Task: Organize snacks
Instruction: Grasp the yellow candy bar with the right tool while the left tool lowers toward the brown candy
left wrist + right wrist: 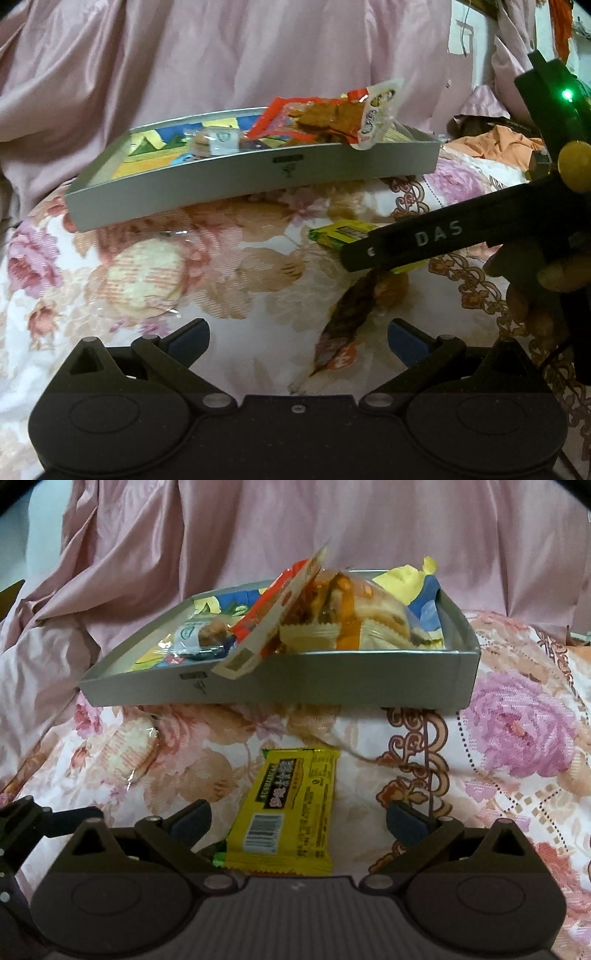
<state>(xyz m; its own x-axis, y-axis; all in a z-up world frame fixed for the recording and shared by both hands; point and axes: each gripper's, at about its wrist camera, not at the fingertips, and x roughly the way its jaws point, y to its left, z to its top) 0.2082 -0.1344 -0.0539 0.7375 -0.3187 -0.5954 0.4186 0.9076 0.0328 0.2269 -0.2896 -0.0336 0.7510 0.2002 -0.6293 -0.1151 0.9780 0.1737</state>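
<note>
One round cracker pack (pixel 142 278), left view only.

A shallow grey tray (pixel 332 679) rests on the floral bedspread, piled with wrapped snacks; a red and white packet (pixel 332 118) of brown pieces leans over its front wall. Three snacks lie loose on the bedspread in front of the tray: a yellow bar (pixel 291 812) lying flat, a round pale cracker in clear wrap (pixel 144 277), and a dark brown packet (pixel 351 310).
</note>
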